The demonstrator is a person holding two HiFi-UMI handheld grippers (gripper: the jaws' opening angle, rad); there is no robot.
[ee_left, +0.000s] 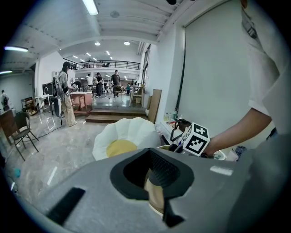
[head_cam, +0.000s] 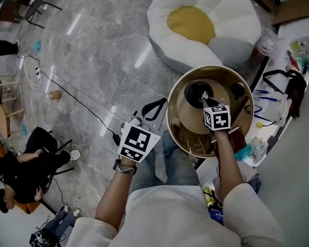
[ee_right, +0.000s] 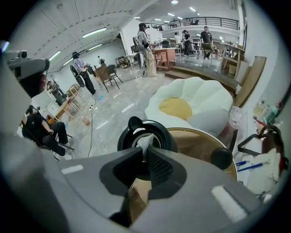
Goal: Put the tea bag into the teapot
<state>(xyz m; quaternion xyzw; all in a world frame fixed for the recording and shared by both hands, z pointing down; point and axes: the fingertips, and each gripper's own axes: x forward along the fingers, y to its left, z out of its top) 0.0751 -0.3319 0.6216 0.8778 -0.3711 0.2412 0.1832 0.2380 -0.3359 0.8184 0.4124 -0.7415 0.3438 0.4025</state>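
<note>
1. The left gripper (ee_left: 150,151) is hovering beside the round wooden table (head_cam: 173,112). Its jaws are resting together and nothing is lying between them.
2. The black teapot (ee_right: 125,136) is standing on that table with its mouth open.
3. The right gripper (ee_right: 145,152) is pinching the white tea bag (ee_right: 145,140) between its closed jaws and is holding it right over the mouth of the teapot.

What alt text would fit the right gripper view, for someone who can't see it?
The right claw pinches a pale tea bag just over the open mouth of a black teapot on a round wooden table. Behind it sits a white cushion with a yellow centre.
</note>
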